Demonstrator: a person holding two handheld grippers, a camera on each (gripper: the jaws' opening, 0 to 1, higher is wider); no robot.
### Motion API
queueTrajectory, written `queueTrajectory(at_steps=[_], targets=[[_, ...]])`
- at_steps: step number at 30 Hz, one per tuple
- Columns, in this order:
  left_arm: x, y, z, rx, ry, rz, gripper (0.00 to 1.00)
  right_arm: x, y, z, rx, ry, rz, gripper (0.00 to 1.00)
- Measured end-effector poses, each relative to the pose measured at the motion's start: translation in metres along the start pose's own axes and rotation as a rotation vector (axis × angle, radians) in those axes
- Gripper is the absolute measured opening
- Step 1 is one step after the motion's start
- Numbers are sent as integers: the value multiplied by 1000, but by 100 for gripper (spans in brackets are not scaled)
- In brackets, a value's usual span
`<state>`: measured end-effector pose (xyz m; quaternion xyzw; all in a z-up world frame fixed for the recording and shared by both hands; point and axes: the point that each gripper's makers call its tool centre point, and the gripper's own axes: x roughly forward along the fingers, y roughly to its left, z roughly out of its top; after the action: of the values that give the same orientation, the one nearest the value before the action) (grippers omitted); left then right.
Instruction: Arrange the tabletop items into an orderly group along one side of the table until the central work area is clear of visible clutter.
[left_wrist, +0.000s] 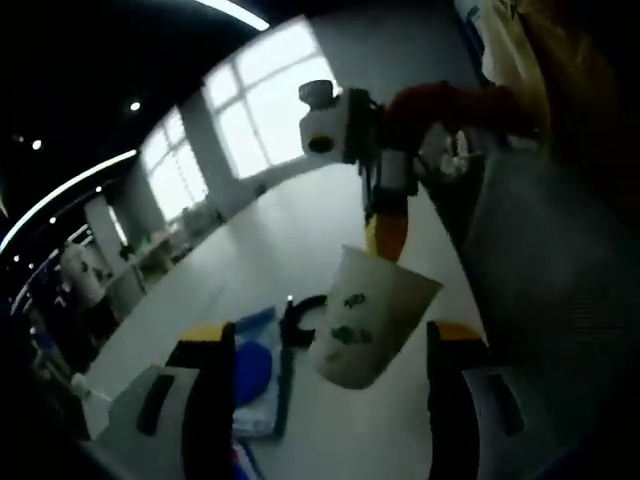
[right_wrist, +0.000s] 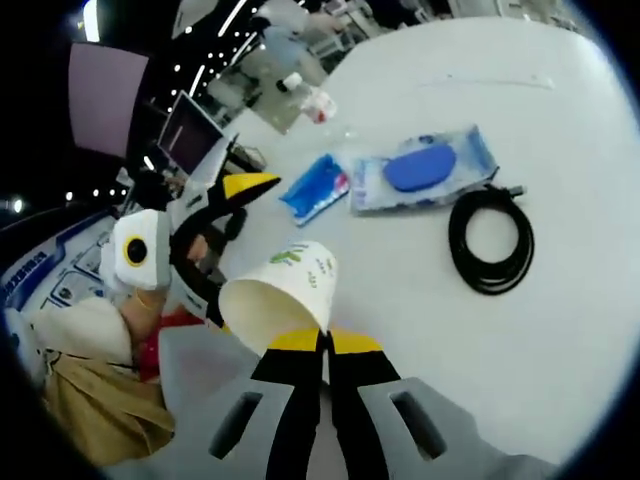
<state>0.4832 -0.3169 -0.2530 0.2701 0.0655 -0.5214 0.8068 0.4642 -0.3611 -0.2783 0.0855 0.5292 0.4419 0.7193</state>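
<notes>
We hold the paper cup (right_wrist: 283, 290) by its rim in the right hand-held gripper (right_wrist: 322, 345), jaws clenched, above the worktop (right_wrist: 560, 300). The left hand-held gripper (left_wrist: 330, 385) hangs released. The cup looks light and crushable, so we pinch gently.

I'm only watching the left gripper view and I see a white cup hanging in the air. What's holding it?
Observer: The right gripper has its jaws closed on the rim of the paper cup, which is tipped on its side.
Operator: I glimpse something dark beside the cup. What is it?
Observer: A coiled black cable, lying on the white table.
Operator: And the blue stuff?
Observer: Two things: a clear pack with a blue oval lid, and a smaller blue packet beside it.
Operator: Is the left gripper holding anything?
Observer: No, the left gripper is open and off the table edge.
</notes>
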Motion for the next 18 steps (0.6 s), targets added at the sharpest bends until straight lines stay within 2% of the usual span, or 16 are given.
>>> queueTrajectory(at_steps=[7, 12, 18], targets=[[1, -6, -2, 55, 18, -33, 65, 3, -2, -1, -17, 18, -15, 2], [2, -15, -4, 102, 33, -86, 53, 3, -2, -1, -21, 28, -16, 2], [6, -28, -5, 155, 60, -147, 48, 6, 2, -5, -60, 63, -5, 2]])
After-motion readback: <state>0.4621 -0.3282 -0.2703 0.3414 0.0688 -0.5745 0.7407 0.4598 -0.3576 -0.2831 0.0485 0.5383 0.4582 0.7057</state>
